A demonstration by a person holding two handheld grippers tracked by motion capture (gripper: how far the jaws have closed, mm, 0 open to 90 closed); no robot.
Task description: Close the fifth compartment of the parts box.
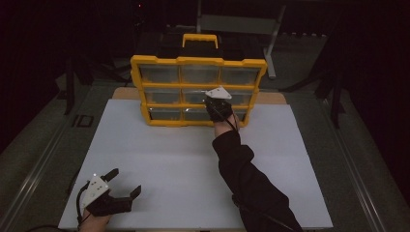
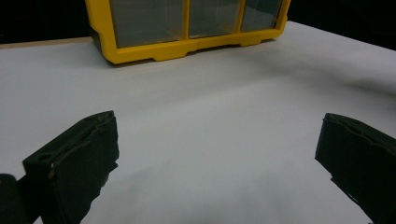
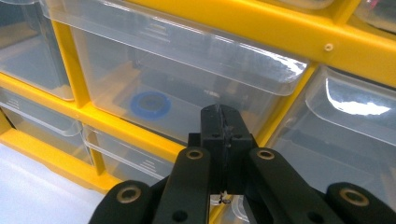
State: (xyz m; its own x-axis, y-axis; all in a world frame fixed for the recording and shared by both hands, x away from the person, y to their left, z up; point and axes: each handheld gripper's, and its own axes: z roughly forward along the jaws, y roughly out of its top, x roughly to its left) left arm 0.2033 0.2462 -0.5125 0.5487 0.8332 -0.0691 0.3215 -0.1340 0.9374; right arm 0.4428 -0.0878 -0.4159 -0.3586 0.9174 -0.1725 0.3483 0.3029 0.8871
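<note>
A yellow drawer cabinet (image 1: 198,90) stands upright at the far end of the white counter (image 1: 193,164), its black-and-yellow carry handle (image 1: 199,39) on top and three rows of clear plastic drawers facing the person. The right gripper (image 1: 218,107) is stretched out to the front of it, at the right part of the lower rows, with a dark sleeve (image 1: 246,183) reaching in from the near edge of the counter. In the right gripper view that gripper (image 3: 223,122) has its jaws clenched flat against each other, with nothing between them. Their tips sit just before the yellow bar under a clear middle drawer (image 3: 177,79), very close to the drawer's front; whether they actually touch it I cannot tell. Through the drawer's clear wall a blue ring (image 3: 149,104) lies on its floor. More clear drawers sit to the left, right and below, divided by yellow bars.

The left gripper (image 1: 124,186) rests low at the near left corner of the counter, well apart from the cabinet, with its grey plate on top and a cable trailing from it. Its jaws are released and spread wide. In the left gripper view the two black jaws stand far apart over bare white counter (image 2: 210,121), and the cabinet's bottom row (image 2: 187,25) shows at the far side.
</note>
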